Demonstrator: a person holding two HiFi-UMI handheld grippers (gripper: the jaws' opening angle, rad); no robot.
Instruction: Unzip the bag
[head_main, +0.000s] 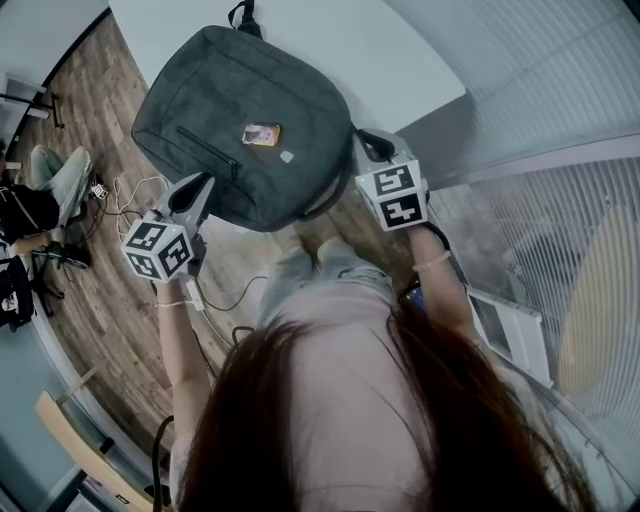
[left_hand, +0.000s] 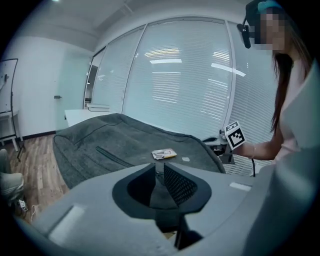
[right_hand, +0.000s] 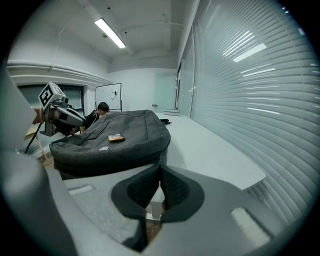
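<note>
Left tongs open, narrow gap, nothing between the pads, sitting just beside the bag's lower-left edge in the head view. Right tongs have their tips together right at the bag's right edge, by a black strap; can't tell if a zip pull is pinched. The bag is a dark grey fabric backpack, upper centre of the head view, lying flat with its front face up on the white tabletop. Its lower end looks to hang past the edge over the wood floor. The front has a slanted pocket zip, a small orange tag and a white label. Long axis runs roughly top to bottom of the frame, with the carry handle at the top edge, away from the person.
</note>
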